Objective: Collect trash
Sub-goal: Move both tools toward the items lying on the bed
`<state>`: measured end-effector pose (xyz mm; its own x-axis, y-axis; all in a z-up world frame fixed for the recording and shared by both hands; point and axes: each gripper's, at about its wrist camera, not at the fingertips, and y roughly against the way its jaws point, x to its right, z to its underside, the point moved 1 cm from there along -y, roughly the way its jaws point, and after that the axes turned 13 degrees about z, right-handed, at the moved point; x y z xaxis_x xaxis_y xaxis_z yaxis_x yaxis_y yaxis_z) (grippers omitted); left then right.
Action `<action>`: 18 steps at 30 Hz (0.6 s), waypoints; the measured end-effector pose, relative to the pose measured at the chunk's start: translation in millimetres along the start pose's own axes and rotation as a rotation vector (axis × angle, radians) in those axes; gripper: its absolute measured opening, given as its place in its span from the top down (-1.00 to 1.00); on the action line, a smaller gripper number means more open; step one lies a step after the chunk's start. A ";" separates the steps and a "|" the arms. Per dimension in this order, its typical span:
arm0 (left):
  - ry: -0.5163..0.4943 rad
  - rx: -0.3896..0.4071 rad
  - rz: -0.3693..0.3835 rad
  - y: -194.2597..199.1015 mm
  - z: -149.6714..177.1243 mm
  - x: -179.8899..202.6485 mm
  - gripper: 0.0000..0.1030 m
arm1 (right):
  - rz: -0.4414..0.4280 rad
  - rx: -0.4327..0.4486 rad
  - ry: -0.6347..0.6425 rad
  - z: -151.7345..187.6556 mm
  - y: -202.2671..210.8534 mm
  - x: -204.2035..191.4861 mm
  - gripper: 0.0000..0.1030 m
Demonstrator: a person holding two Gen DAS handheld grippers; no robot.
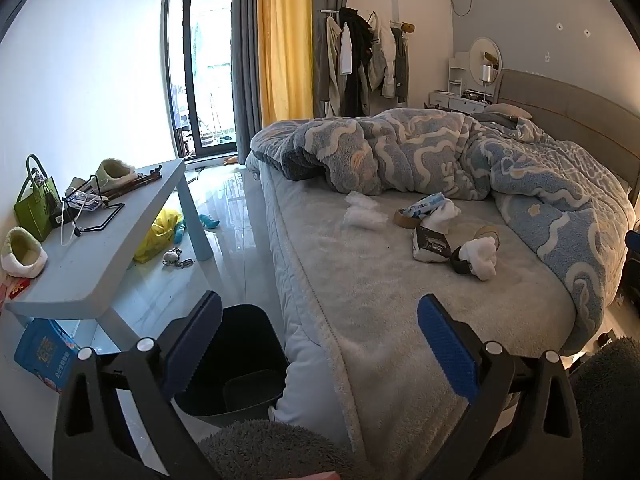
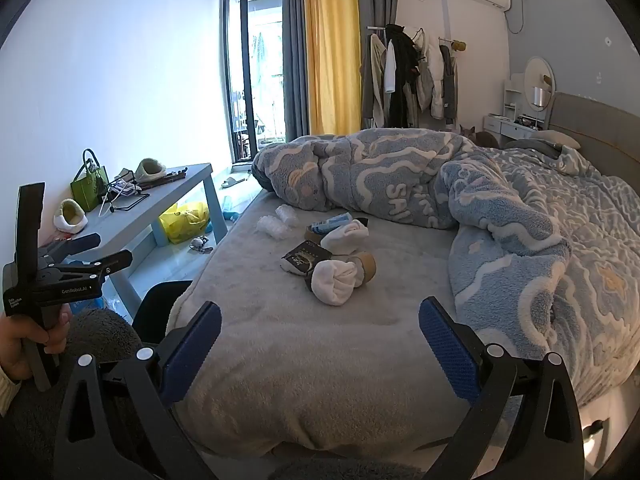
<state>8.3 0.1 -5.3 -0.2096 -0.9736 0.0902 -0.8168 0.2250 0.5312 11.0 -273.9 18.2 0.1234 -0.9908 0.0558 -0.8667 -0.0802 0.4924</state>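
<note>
My left tool (image 1: pixel 320 344) and my right tool (image 2: pixel 320 346) both stand with jaws spread wide and nothing between their blue ribbed pads (image 1: pixel 450 354), each tilted somewhat downward. Seen from the right wrist, my left hand (image 2: pixel 30 344) wraps around the black handle of the left tool at the frame's left edge, fingers curled over the grip, with a pale striped cuff (image 2: pixel 8 390) showing at the wrist. My fuzzy grey sleeves (image 1: pixel 264 450) fill the bottom of both views, close behind the tools.
</note>
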 end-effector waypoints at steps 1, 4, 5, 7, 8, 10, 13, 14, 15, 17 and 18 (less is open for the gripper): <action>0.000 0.000 0.000 0.0 0.0 -0.1 -0.94 | 0.000 0.000 0.000 0.2 0.0 0.0 -0.94; 0.002 0.000 0.002 0.1 0.0 0.1 -0.94 | 0.001 -0.001 0.002 0.7 -0.4 0.2 -0.94; 0.002 0.000 0.004 0.2 0.0 0.1 -0.94 | 0.001 -0.001 0.002 0.9 -0.5 0.3 -0.94; 0.002 0.001 -0.003 0.3 -0.2 0.0 -0.94 | -0.001 -0.008 -0.001 0.7 -1.2 0.9 -0.94; 0.009 0.000 0.000 0.8 -1.1 -1.0 -0.94 | 0.000 -0.015 -0.005 -1.4 0.5 0.6 -0.94; 0.043 -0.007 0.000 1.8 -3.1 -6.1 -0.94 | 0.014 -0.036 -0.014 -2.0 -1.1 4.7 -0.94; 0.069 -0.023 0.015 3.7 -6.9 -11.1 -0.94 | 0.039 -0.044 -0.007 -0.7 -7.4 4.8 -0.94; 0.063 -0.024 0.024 4.4 -6.3 -11.4 -0.94 | 0.040 -0.041 -0.004 0.5 -10.0 2.8 -0.94; 0.053 -0.025 0.035 4.9 -7.2 -10.3 -0.93 | 0.036 -0.035 -0.006 0.4 -9.3 3.2 -0.94; 0.031 -0.018 0.057 9.5 -8.9 -7.2 -0.93 | 0.025 -0.022 -0.045 -7.7 -5.8 4.5 -0.94; 0.030 -0.015 0.065 10.1 -11.3 -9.2 -0.92 | 0.006 -0.017 -0.078 -8.7 -6.5 7.1 -0.94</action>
<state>8.1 10.8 8.7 -0.2457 -0.9577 0.1498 -0.7939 0.2874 0.5359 21.7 -279.4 23.0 0.0797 -0.9968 -0.0084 -0.8590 -0.0730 0.5067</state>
